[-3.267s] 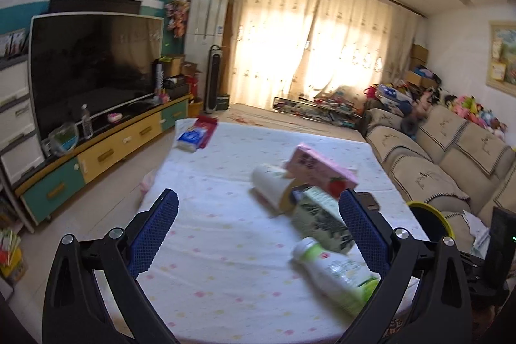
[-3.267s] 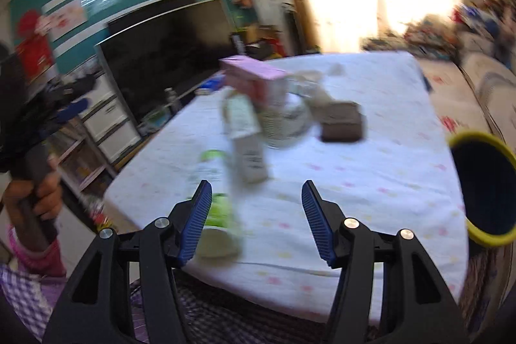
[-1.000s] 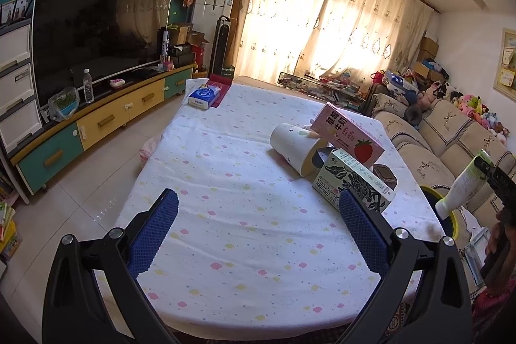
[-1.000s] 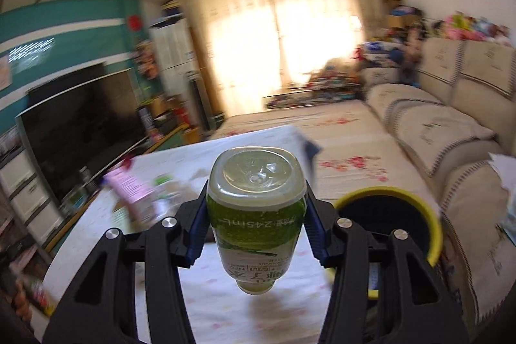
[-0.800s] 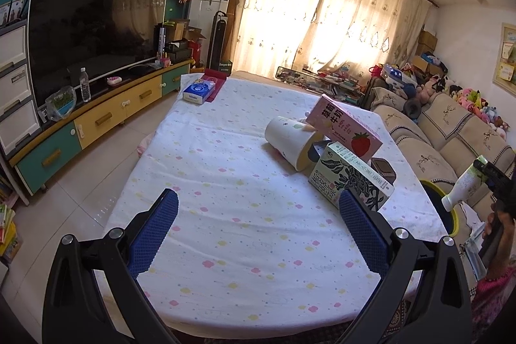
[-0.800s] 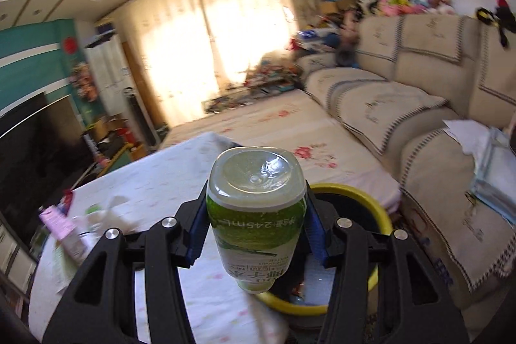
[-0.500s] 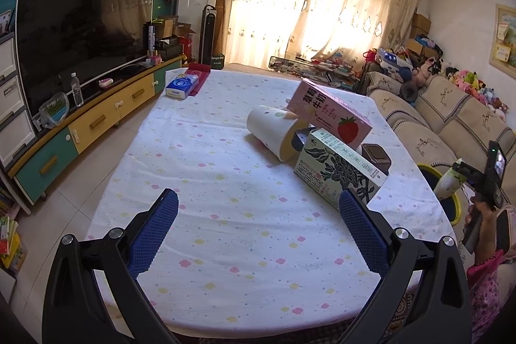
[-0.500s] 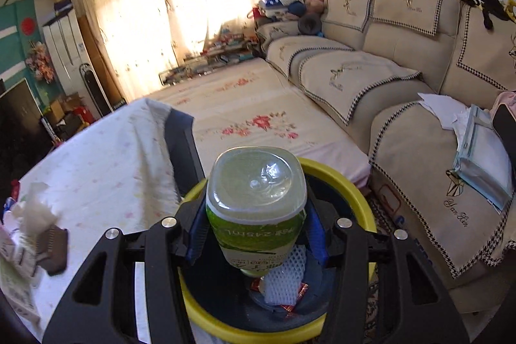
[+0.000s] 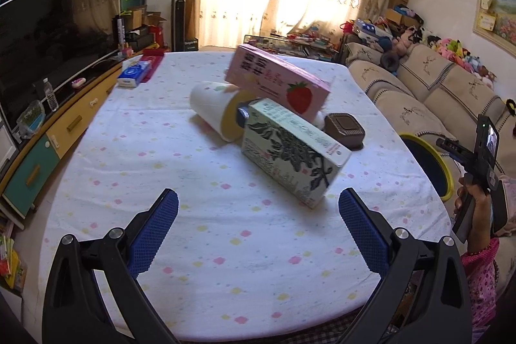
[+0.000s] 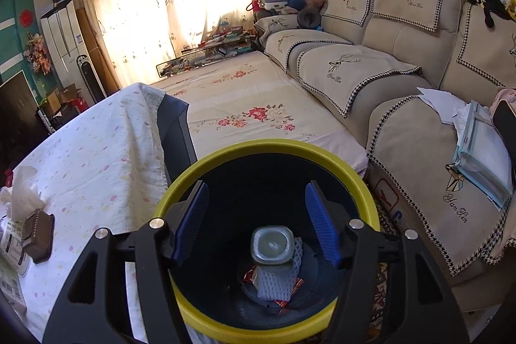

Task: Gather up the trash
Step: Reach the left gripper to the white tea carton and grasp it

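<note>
My right gripper is open and empty above the yellow-rimmed bin. The green bottle lies inside the bin on a white foam net and red wrappers. My left gripper is open and empty over the near part of the table. Ahead of it lie a green patterned carton, a pink strawberry milk carton, a white paper cup on its side and a brown box. The bin's rim shows at the table's right.
A beige sofa stands right of the bin, with papers on it. A blue tissue pack lies at the table's far left corner. A TV and low cabinet run along the left wall.
My right gripper carried the green bottle from the table to over the bin, opened and let it go; the bottle now lies in the bin. My left gripper moved closer to the cartons.
</note>
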Demonstrator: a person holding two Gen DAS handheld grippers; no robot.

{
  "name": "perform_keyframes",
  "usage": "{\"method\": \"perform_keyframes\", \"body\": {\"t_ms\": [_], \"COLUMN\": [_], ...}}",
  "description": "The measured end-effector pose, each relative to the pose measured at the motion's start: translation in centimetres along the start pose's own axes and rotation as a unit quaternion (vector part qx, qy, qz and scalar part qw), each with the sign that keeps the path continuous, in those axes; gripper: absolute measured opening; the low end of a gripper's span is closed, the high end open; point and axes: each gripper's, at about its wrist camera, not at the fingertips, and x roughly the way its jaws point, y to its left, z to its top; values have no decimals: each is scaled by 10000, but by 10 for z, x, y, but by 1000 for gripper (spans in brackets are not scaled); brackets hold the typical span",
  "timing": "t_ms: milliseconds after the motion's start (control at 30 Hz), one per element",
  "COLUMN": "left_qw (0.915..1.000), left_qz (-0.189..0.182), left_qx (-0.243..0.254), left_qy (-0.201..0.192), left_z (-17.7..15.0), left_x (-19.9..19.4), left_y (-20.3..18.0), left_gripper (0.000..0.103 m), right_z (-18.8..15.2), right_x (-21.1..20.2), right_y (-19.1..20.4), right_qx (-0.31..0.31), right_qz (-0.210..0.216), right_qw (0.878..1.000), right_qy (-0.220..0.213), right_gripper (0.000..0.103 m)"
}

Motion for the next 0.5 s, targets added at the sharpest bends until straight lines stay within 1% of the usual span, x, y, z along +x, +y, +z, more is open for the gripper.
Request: {"method": "perform_keyframes", "body": {"t_ms": [200, 267, 367, 500], "left_qw": [9994, 9993, 9996, 9987], "left_qz": [-27, -21, 110, 283], "left_qx": [336, 347, 189, -110], "left_qy": [114, 113, 185, 417], "left_z": [7, 11, 17, 21], "left_x": [29, 39, 58, 84], "left_y": [-40, -48, -53, -52], "left_gripper": [98, 98, 98, 98], "right_z": [-3, -4, -6, -7], "right_x": [-12, -14, -16, -16], "right_y": [4, 5, 7, 9], "right_qx": [23, 29, 35, 55], "right_qz": [147, 206, 282, 369], "right_qw": [9999, 9998, 9996, 9993], "right_qy": [-43, -32, -15, -2], "right_gripper": [61, 61, 61, 62]}}
